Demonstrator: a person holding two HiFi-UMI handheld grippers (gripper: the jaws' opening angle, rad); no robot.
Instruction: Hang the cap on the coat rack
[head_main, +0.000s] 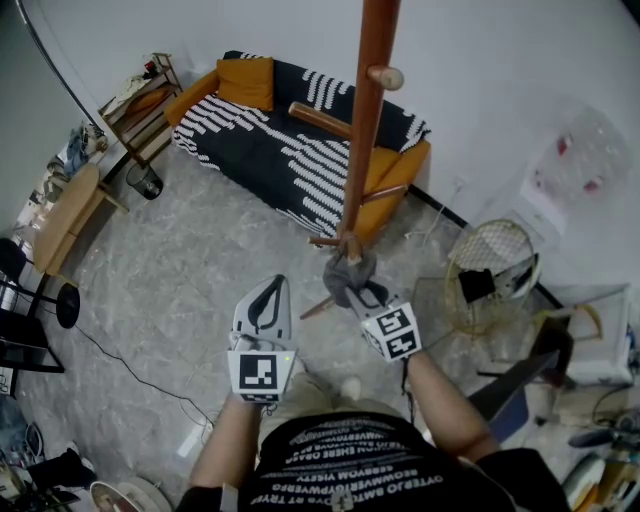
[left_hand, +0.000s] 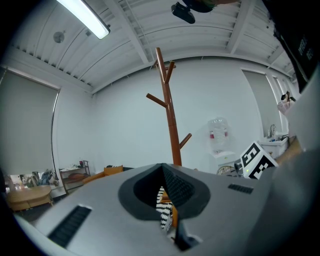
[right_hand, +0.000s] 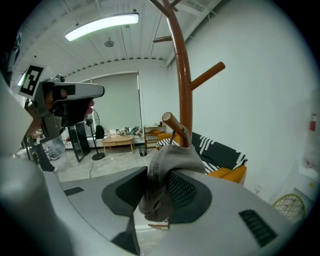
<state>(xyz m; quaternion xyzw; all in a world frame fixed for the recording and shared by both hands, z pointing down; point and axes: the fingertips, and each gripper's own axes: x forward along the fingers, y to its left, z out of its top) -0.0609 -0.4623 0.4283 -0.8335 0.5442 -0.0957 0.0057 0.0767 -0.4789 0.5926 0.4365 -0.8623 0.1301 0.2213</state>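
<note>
Cap (right_hand: 176, 156) between jaws of right gripper (right_hand: 159, 174)

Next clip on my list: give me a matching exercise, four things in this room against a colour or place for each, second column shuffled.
Things:
1. cap
2. coat rack
3. sofa
4. table

Descriptions:
A. black-and-white striped cover, orange cushions
B. pale wood, far left in the head view
C. grey, draped on a peg
D. reddish-brown upright pole

Pairs: 1-C, 2-D, 3-A, 4-B
</note>
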